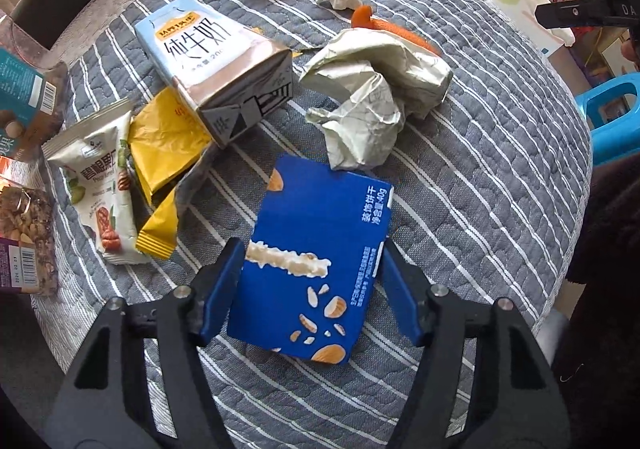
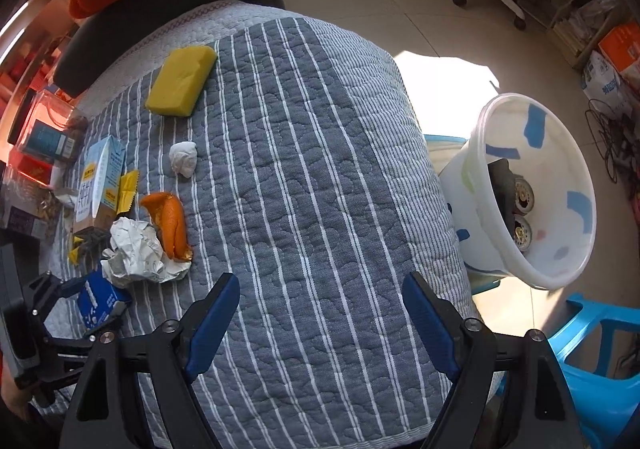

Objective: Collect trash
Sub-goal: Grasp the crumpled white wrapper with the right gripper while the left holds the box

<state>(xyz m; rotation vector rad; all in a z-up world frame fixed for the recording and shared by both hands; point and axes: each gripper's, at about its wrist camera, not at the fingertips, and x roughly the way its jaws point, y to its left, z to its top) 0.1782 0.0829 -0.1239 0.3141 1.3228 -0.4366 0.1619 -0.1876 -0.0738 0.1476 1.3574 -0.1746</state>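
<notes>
Trash lies scattered over the grey quilted cloth with white stripes (image 1: 480, 177), and in the left wrist view the nearest piece is a flat blue cardboard biscuit box (image 1: 316, 253) sitting directly between the blue pads of the left gripper (image 1: 314, 273). Its long axis runs roughly away from the camera along the fingers, so the jaws bracket its two long sides; the pads look to be at the edges, though whether they yet press is not clear. Beyond it lie a crumpled white paper wrapper (image 1: 372, 105) and a tipped light-blue milk carton (image 1: 216, 69). In the right wrist view the right gripper (image 2: 320, 313) stands spread and empty over bare cloth, well apart from the box (image 2: 98, 301), which shows at far left within the left gripper (image 2: 96, 313). A white plastic bucket with blue patches (image 2: 532, 185) stands off the cloth's right edge, nearer the right hand.
</notes>
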